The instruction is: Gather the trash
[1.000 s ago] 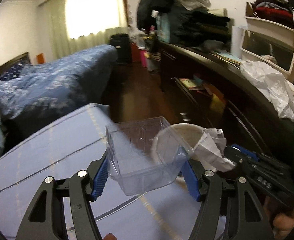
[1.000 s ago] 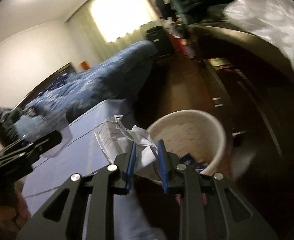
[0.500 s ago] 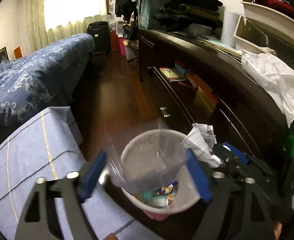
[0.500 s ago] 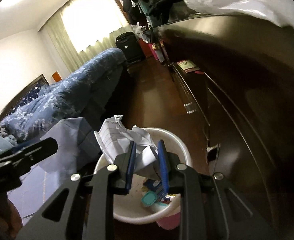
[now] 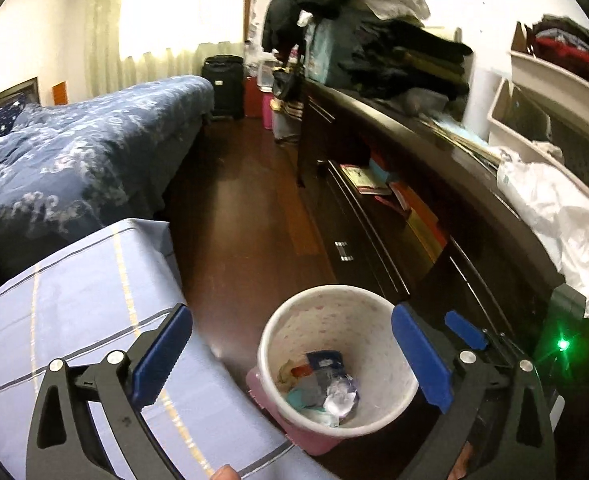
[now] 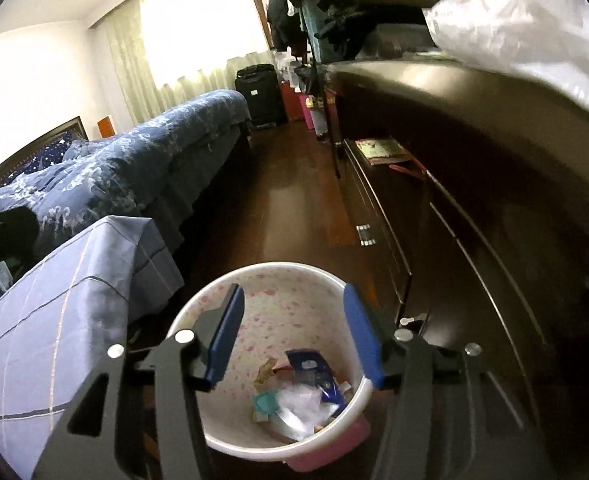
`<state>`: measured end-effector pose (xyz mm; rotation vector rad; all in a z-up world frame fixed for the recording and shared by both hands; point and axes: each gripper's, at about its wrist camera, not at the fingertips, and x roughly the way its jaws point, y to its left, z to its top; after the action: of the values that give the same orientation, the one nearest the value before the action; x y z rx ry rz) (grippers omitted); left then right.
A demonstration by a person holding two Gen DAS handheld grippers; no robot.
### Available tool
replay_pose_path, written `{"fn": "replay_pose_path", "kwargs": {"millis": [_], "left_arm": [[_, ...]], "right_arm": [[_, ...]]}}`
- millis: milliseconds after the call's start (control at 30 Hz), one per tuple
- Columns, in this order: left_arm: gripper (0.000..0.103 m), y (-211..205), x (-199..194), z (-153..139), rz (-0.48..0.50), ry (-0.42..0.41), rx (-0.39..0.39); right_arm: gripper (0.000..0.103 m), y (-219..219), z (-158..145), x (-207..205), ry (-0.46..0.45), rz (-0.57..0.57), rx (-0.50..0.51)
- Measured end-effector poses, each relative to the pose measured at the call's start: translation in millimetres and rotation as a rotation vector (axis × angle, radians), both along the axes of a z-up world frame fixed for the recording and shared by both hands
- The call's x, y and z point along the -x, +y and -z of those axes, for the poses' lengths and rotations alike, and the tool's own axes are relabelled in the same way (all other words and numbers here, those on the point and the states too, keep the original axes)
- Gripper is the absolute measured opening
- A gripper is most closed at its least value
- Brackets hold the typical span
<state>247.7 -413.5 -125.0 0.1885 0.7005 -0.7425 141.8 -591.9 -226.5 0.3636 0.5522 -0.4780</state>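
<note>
The trash bin (image 5: 336,364) sits on the dark wooden floor (image 5: 250,220), white inside with pink speckles and a pink base showing beneath its rim; down in the bottom lies the trash (image 5: 322,384), a jumble of a blue wrapper, a teal scrap, crumpled clear plastic and bits of paper, seen again from the right wrist view as a heap (image 6: 302,388) against the near wall of the bin (image 6: 278,280); the left claw (image 5: 294,356) hangs above the bin with its blue-padded jaws spread wide, and there's nothing between them; the right claw (image 6: 294,336) is right over the bin's mouth too, jaws parted and holding nothing, the pads framing the rubbish below; just left of the bin stands the table (image 5: 78,300), draped in a pale blue cloth with thin check lines, its corner close to the bin's side; to the right runs a long dark dresser (image 5: 394,208) with books on an open shelf and a white plastic bag (image 5: 550,216) on top; beyond the table lies a bed (image 5: 78,152) with a blue patterned quilt, and a black suitcase (image 5: 223,86) stands under the bright curtained window (image 5: 182,8).
</note>
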Motion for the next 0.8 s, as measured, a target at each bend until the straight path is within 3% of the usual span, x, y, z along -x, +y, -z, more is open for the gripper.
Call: {"fn": "replay_pose_path", "kwargs": {"millis": [333,533,800], "left_arm": [[0.099,65.9,25.8,-22.6,-0.114,-0.096,0.012],[0.099,121.4,45.4,-31.2,-0.227,-0.144,0.021],[0.099,215.0,69.2,-29.6,-0.45,-0.175,-0.002]], "right_arm": [[0.077,59.1,-39.6,26.7,-0.005,-0.064,0.124],[0.09,118.6,-62.3,37.3,-0.033,-0.173,0.162],[0.1,207.9,-84.9,51.6,-0.08,-0.312,0.085]]}}
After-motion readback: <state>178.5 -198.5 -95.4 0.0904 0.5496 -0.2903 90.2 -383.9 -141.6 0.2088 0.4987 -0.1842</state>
